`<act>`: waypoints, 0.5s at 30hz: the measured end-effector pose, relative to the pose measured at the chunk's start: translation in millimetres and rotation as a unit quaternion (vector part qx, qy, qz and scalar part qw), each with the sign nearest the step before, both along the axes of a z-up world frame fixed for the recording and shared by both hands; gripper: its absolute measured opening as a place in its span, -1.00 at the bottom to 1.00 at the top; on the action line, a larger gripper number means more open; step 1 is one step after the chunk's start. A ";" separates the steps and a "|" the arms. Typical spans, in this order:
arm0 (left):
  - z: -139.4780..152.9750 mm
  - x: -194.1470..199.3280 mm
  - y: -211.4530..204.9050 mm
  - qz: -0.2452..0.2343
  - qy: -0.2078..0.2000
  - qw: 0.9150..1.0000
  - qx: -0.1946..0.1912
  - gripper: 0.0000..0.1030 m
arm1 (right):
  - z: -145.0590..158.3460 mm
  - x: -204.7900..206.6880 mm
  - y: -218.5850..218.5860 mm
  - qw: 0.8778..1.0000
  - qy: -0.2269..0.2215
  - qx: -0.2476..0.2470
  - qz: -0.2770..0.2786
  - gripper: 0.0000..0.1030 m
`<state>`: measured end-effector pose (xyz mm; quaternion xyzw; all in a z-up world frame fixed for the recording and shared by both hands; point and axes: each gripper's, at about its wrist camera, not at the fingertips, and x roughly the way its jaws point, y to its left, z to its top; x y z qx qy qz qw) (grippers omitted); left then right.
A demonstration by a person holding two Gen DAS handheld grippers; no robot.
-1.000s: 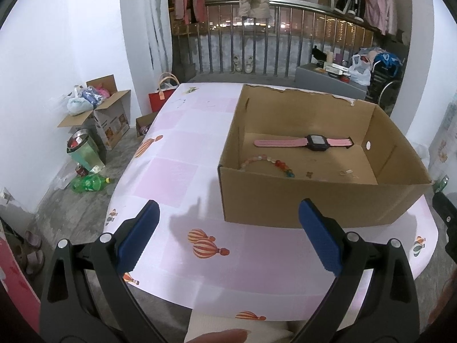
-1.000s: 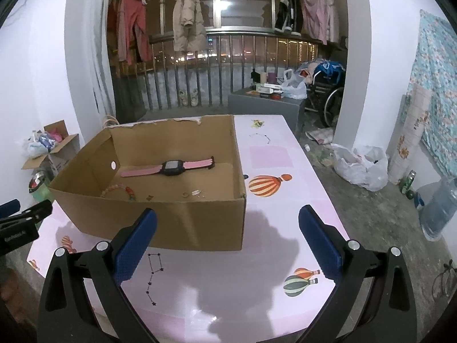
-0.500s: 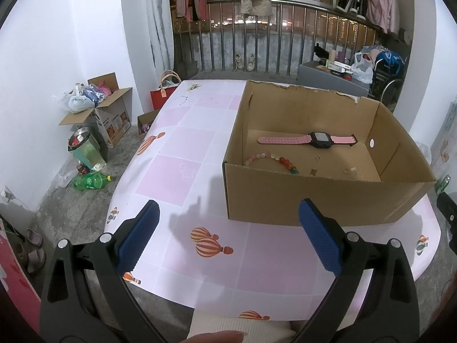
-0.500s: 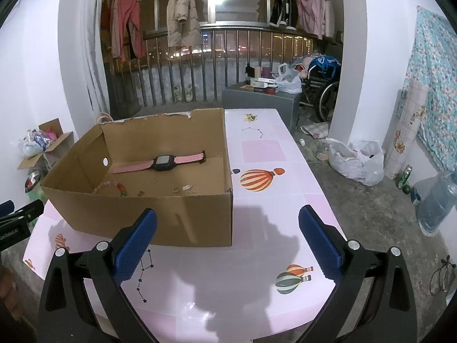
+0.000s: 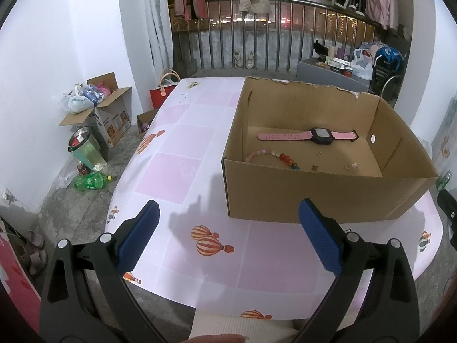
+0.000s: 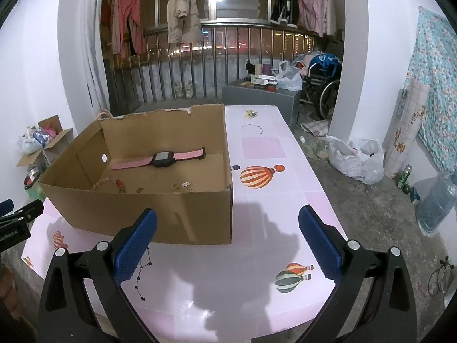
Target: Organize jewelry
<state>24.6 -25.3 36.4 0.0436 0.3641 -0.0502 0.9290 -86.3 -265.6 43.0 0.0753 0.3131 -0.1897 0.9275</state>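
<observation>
A rounded table [image 5: 182,168] wears a glossy pink checked cover printed with striped hot-air balloons and thin star lines. It stands on a bare concrete floor between white walls, with a metal balcony railing [image 6: 257,54] and hanging coats behind it. An open, flapless cardboard box [image 5: 314,194] with a torn back rim sits towards the table's far edge. Inside the box, a pink-strapped watch [image 5: 311,136] with a dark square face lies flat along the back wall. A curved bead bracelet [image 5: 271,155] lies near the front left corner, and a few tiny pieces, a ring [image 6: 174,185] among them, lie near the front wall. The left gripper [image 5: 228,240] and right gripper [image 6: 227,241] both hover over the table's near edge, their blue textured pads spread wide and holding nothing.
</observation>
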 end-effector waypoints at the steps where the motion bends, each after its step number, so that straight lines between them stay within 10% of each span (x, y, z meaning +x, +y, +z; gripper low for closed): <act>1: 0.4 0.4 -0.8 0.000 0.000 1.000 0.000 0.83 | 0.0 -0.1 0.0 1.000 0.000 0.000 0.000 0.88; 15: -0.9 0.5 -1.0 -0.002 0.001 1.000 0.001 0.83 | -2.5 2.1 2.5 1.000 0.003 -0.001 0.002 0.88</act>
